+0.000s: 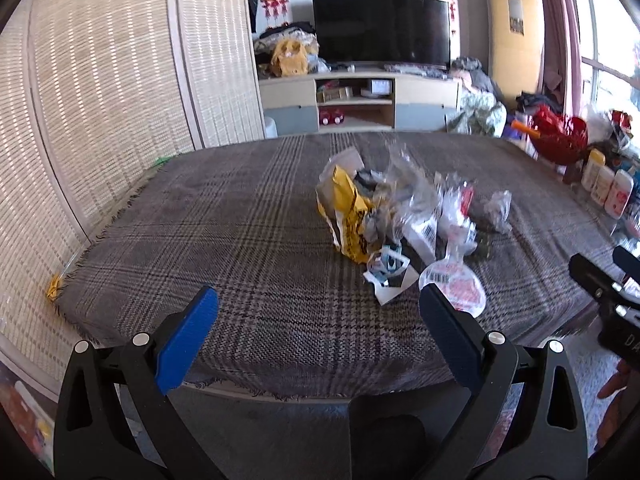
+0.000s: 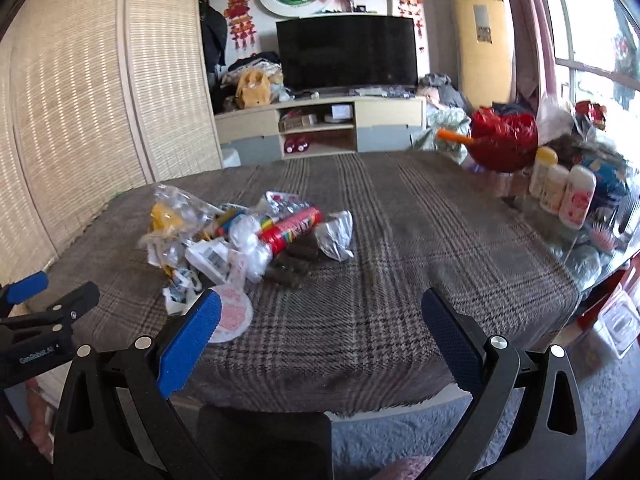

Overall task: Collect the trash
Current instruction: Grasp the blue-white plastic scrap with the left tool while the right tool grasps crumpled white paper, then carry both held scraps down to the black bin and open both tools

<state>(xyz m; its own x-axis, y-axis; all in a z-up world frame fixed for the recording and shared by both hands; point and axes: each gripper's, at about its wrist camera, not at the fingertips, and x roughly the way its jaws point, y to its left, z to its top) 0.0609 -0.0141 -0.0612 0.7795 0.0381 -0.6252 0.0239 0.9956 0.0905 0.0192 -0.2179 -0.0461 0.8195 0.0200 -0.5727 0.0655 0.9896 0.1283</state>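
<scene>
A heap of trash (image 1: 404,216) lies on the plaid-covered table (image 1: 240,240): a crumpled yellow bag (image 1: 348,208), clear plastic wrappers, and a round white and pink lid (image 1: 456,284). In the right wrist view the heap (image 2: 248,236) also holds a red tube (image 2: 292,228) and a silver wrapper (image 2: 338,234). My left gripper (image 1: 320,308) is open and empty above the table's near edge, left of the lid. My right gripper (image 2: 320,316) is open and empty, right of the heap. Each gripper shows at the edge of the other's view.
Several white bottles (image 2: 564,192) and a red bag (image 2: 504,140) stand on the table's right side. A woven screen (image 1: 100,100) runs along the left. A TV (image 1: 380,28) on a low cabinet stands behind the table.
</scene>
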